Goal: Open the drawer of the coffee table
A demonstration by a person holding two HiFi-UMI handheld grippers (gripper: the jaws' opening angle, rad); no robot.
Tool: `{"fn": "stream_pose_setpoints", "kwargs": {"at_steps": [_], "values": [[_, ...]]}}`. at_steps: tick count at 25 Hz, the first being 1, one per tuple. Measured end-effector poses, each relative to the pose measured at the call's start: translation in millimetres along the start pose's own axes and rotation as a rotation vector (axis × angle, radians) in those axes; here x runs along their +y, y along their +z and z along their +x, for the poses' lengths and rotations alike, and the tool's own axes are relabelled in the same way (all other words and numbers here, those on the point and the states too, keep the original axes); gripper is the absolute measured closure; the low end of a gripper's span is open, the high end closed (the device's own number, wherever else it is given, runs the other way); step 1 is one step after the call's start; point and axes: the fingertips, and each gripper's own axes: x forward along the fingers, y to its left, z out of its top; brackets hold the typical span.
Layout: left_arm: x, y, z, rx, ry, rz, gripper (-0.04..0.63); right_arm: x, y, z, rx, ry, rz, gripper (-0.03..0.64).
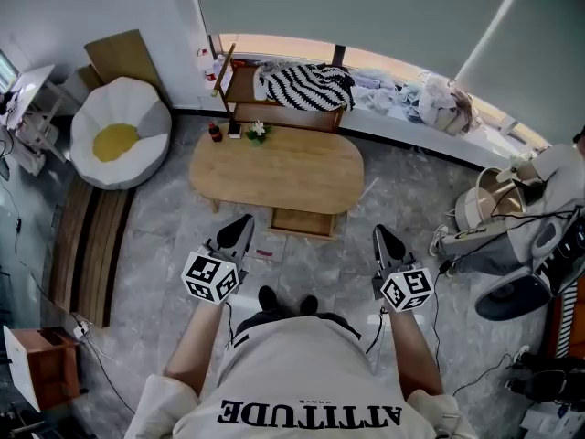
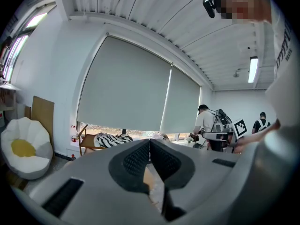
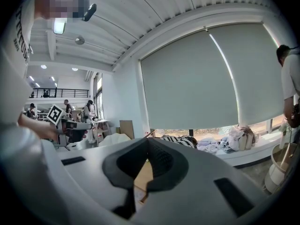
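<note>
We're in a cream T-shirt with short sleeves, ATTITUDE printed across it in black capitals, and there are black shoes on our feet. Now the left gripper and right gripper: black tapered jaws, each backed by a white cube carrying black square markers. Thin black cables trail from both. Up close, the shells are pale grey and smooth, the pads black and finely ribbed.
</note>
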Motion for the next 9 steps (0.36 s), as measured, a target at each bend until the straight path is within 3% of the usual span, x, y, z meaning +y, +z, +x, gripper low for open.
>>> {"fn": "stream_pose_setpoints", "kwargs": {"at_steps": [9], "values": [[10.5,-2.1,-3.6,-0.001,0.0,-0.01,0.575,10.0,-1.9,8.5,0.014,0.005,-0.008,0.6]]}}
